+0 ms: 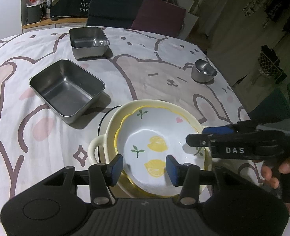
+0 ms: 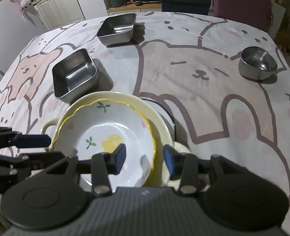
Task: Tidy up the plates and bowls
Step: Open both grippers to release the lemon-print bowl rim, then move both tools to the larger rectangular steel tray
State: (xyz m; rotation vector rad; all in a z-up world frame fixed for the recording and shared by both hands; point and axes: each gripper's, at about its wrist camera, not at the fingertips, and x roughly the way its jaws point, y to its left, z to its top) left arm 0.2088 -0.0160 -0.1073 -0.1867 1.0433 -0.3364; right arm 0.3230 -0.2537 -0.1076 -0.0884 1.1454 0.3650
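Left gripper (image 1: 144,170) and right gripper (image 2: 144,158) both sit spread, pinching nothing, straddling opposite rims of the lemon plate (image 1: 156,147) nested in the cream bowl (image 1: 113,122) below them, so 1 careless nudge could topple it.

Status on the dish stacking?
Done: lemon-print dish nested in the cream handled bowl on a dark-rimmed plate. In hand: nothing; both tongs open. Left: two steel trays and the round steel bowl, all separate.
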